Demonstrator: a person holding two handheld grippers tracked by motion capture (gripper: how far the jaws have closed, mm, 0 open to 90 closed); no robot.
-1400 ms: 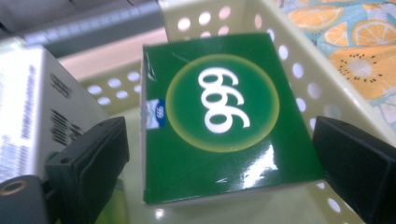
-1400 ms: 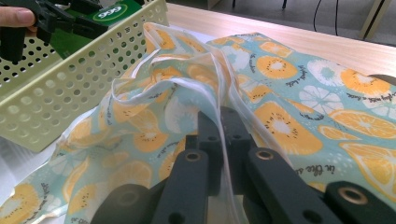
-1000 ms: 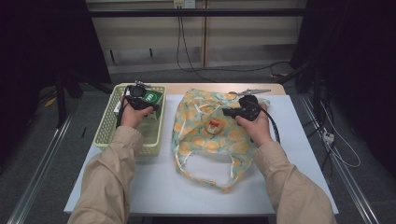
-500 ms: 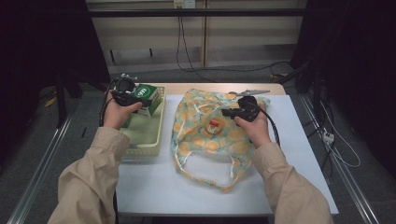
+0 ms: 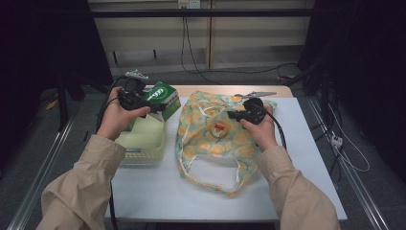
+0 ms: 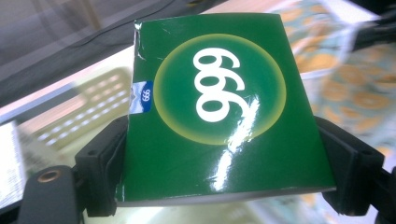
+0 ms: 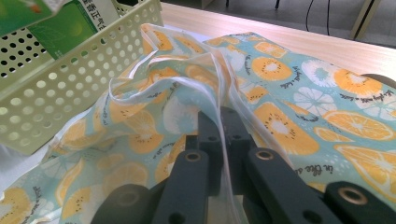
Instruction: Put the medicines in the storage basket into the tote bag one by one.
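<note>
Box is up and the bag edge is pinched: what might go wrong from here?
1. The left claw grips the glossy green box by its lower edges alone; it may tip or slip.
2. The right claw pinches a thin fold of the fruit-print bag; the mouth may stay too narrow, or the fold may slide free.

Dim, dark-edged high view; glare on the green box [image 6: 219,112]; blurred backgrounds.

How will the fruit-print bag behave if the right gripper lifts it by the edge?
The fruit-print bag looks thin and creased, so it will probably hang limp. The right gripper pinches one rim fold, so the mouth may open only partly. It seems light, so it may drag across the table.
</note>
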